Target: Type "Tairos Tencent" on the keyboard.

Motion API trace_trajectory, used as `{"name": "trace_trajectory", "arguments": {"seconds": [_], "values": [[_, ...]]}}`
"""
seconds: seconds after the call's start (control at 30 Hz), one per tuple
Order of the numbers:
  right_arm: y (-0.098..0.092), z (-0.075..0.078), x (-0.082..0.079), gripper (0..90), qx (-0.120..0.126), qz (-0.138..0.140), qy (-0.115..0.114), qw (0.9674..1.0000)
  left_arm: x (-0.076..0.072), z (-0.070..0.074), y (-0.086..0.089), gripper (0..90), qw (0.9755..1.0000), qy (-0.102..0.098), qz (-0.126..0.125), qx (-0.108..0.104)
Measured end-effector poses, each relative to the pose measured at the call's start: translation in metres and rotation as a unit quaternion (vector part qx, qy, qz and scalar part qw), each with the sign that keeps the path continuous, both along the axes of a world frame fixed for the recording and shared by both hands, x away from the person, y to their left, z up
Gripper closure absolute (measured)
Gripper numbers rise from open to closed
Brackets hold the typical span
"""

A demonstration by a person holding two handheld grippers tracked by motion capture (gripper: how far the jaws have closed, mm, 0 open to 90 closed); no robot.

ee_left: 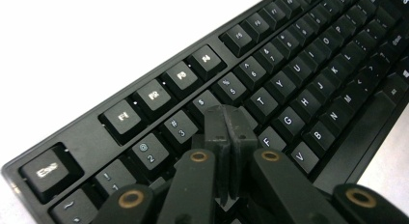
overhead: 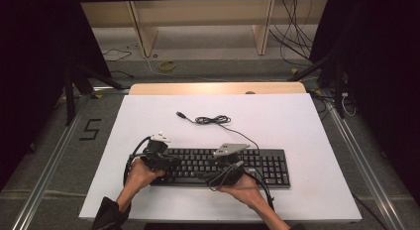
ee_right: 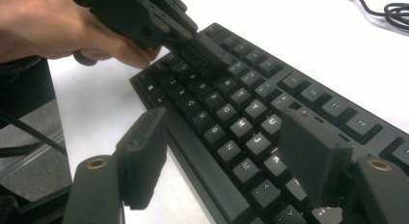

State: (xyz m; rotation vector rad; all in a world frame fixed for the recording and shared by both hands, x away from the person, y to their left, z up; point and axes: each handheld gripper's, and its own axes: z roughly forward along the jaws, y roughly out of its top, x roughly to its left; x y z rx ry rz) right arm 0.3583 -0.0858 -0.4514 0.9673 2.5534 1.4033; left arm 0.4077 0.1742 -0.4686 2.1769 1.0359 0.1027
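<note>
Black keyboard (overhead: 218, 166) lying flat on the white tabletop (overhead: 277, 116), toward the near edge, long side running left to right, its cable (overhead: 213, 120) trailing up to a loose coil and a USB plug farther back. Left gripper (overhead: 171, 162) held over the left end of the keyboard, 2 black jaws pressed flat together with nothing between them, clenched tip resting on or just above the keys beside the 4 and R keys (ee_left: 226, 120); contact too close to call. Same clenched jaws seen from the right gripper view (ee_right: 205, 55), angled down onto the upper letter rows, the person's left hand (ee_right: 58, 28) wrapped around the body behind them. Right gripper (overhead: 208, 176) hovering at the near edge of the keyboard, about mid-length, jaws spread wide apart and released, holding nothing; 1 pad (ee_right: 144, 154) hanging over the bare tabletop just off the front edge, the other (ee_right: 313, 156) above the right-hand letter keys. Both forearms entering from the near side of the table.
</note>
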Motion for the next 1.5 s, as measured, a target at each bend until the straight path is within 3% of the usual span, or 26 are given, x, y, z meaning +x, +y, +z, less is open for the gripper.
{"name": "trace_trajectory", "arguments": {"seconds": [0.43, 0.9, 1.5], "values": [[0.0, 0.0, 0.0, 38.0, -0.002, -0.002, -0.004, 1.0, -0.009, 0.013, 0.006, 69.0, 0.9993, -0.008, 0.001, -0.037], [0.002, -0.002, 0.002, 52.0, -0.006, 0.0, -0.004, 1.0, -0.019, 0.018, 0.007, 43.6, 0.9978, -0.013, 0.012, -0.064], [0.008, -0.01, 0.007, 72.2, -0.029, 0.002, 0.0, 0.9996, -0.031, 0.019, 0.014, 37.5, 0.9956, -0.027, 0.012, -0.089]]}}
